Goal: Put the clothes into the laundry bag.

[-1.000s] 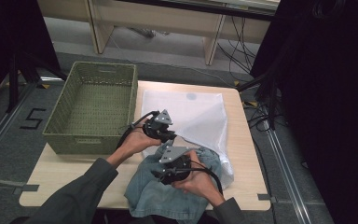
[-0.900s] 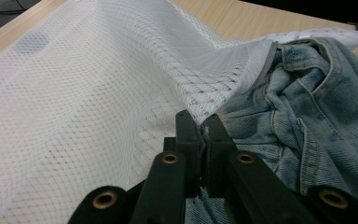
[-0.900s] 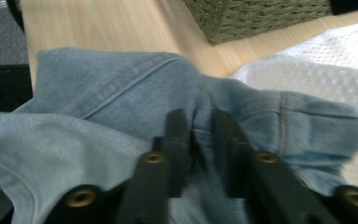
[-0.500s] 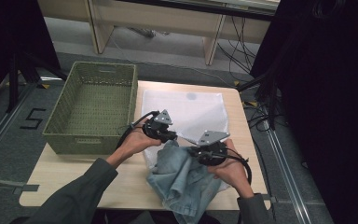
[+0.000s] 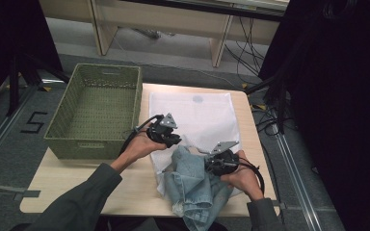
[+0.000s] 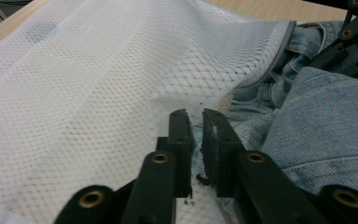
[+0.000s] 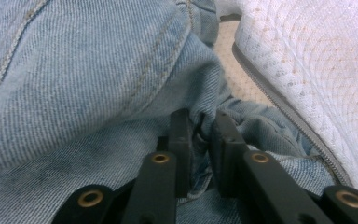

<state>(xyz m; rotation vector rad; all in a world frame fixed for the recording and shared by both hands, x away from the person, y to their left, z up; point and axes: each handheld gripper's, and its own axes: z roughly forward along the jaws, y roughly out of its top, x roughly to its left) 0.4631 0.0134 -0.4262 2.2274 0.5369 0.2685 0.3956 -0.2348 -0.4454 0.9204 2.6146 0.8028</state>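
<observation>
Working at a wooden table (image 5: 77, 178), taking the high view as the clock face

Pinching the jeans (image 5: 192, 187) with the right gripper (image 5: 208, 166) at about 5 o'clock on the table, with the tips pointing toward 9 o'clock into the heaped denim. Showing, in the right gripper view, a bunched fold of blue cloth caught between the two black jaws and pressed on both sides. Having just been easing those jaws apart a little, yet keeping only a narrow gap, all of it packed with denim

Holding the left gripper (image 5: 176, 141) close to the table's centre, just at 11 o'clock of the jeans, with the tips aimed toward 4 o'clock at the near edge of the white mesh bag (image 5: 197, 115). Having just been opening these jaws too: standing slightly apart in the left gripper view, with a slim slot between the pads, white fluff clinging to one pad, and mesh lying right at the tips without being visibly squeezed

Finding the jeans crumpled at 6 o'clock, spilling over the table's near edge, with the upper part lying against the bag's grey zip edge (image 7: 279, 102). Spreading the bag flat from the centre toward 12 o'clock

Leaving the green woven basket (image 5: 91, 147) at 9 to 10 o'clock, beside the bag and apart from both grippers
</observation>
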